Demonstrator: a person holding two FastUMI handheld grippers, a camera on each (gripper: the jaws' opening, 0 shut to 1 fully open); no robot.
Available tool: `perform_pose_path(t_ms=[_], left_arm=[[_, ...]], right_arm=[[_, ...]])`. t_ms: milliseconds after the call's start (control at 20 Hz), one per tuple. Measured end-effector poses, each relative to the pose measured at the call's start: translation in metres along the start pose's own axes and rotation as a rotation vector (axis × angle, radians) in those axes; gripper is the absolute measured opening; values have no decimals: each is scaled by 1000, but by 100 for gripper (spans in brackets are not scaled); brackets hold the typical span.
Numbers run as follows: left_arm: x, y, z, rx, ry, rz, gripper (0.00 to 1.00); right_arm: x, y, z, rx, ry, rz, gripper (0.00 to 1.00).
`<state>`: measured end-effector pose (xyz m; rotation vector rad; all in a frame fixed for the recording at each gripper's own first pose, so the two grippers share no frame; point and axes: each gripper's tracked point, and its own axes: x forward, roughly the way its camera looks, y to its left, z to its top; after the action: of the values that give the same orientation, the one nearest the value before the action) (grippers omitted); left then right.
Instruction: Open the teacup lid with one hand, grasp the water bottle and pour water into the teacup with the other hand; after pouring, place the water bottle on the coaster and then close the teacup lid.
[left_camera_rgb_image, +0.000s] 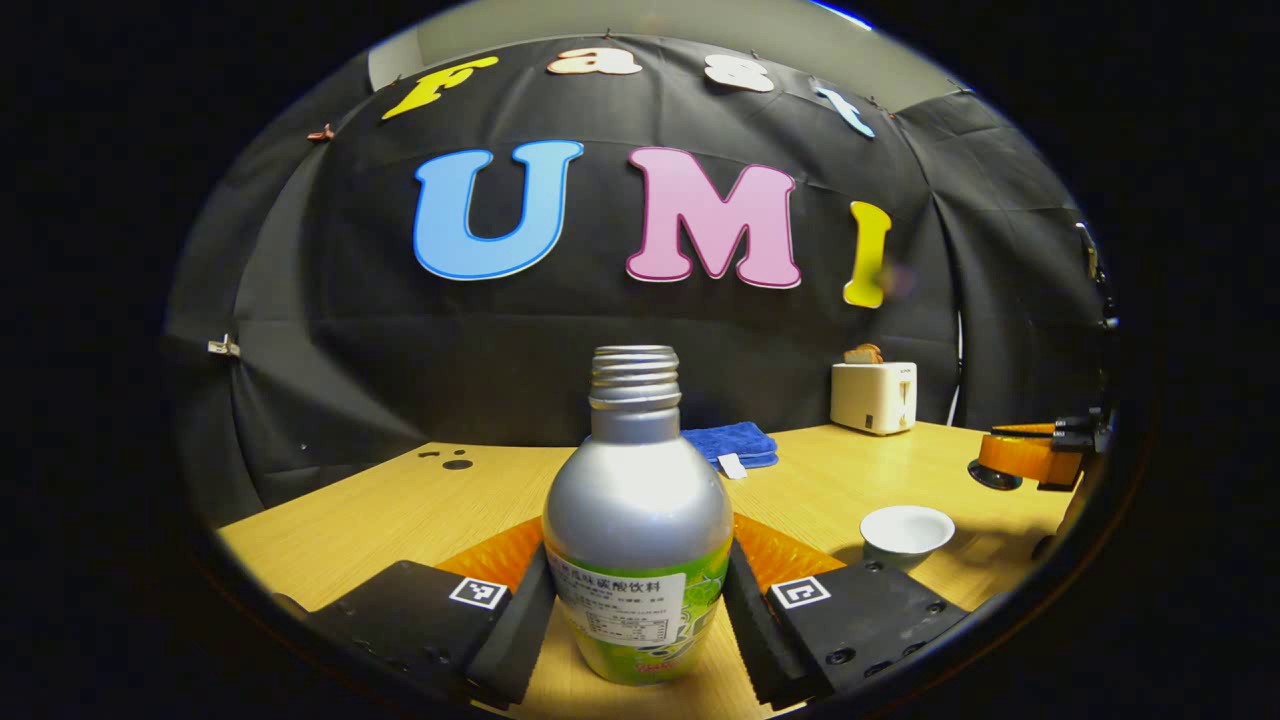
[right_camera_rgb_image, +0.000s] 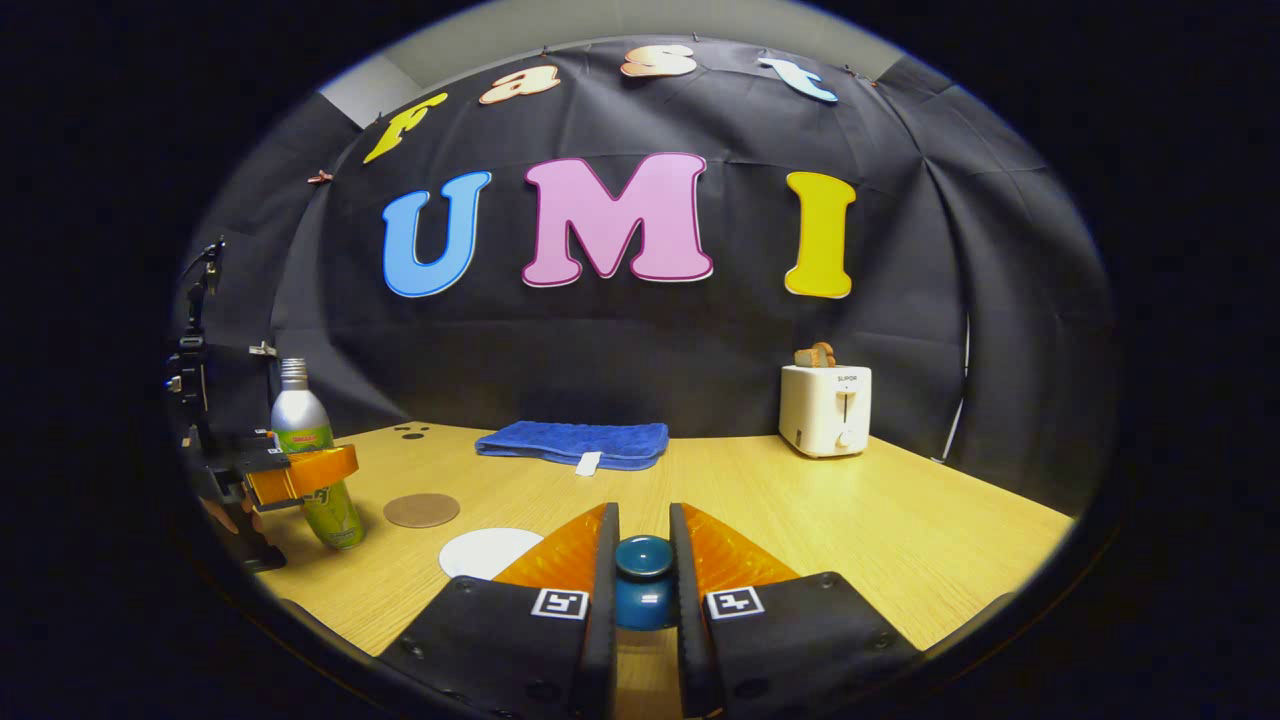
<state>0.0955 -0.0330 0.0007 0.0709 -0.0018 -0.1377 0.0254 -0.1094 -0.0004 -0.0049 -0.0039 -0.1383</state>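
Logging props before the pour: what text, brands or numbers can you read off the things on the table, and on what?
"SUPOR": toaster front.
Water bottle label: printed, too small to read.
Towel tag: nothing legible.
Teacup lid in the right gripper: no text.
Markers on left gripper: square codes, no words.

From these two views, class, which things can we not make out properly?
- Water bottle: its base is cut off by the bottom edge in the left gripper view.
- Teacup lid: in the right gripper view the right tool hides all but its knob.
- Teacup: the left tool's finger covers its lower part, and any water is indiscernible.
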Motion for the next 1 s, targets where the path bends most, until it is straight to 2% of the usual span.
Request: perform_pose_path(t_ms=[100,250,450,700,800,1000], left_arm=[[2,-8,2,89,4,-27,80],[9,-7,9,294,29,-11,80],[19,-10,17,645,25,-11,80],[34,-40,14,1036,0,-101,80],[39,-51,13,1148,-12,-140,79],[47,-59,12,1298,-8,-193,80]], right_arm=[[0,-5,0,0,0,-15,28],[2,-7,0,0,2,-5,28],[4,-9,0,0,2,13,28],[5,-18,0,1,1,14,28],[6,-19,1,1,1,14,28],[5,-19,1,0,1,16,28]])
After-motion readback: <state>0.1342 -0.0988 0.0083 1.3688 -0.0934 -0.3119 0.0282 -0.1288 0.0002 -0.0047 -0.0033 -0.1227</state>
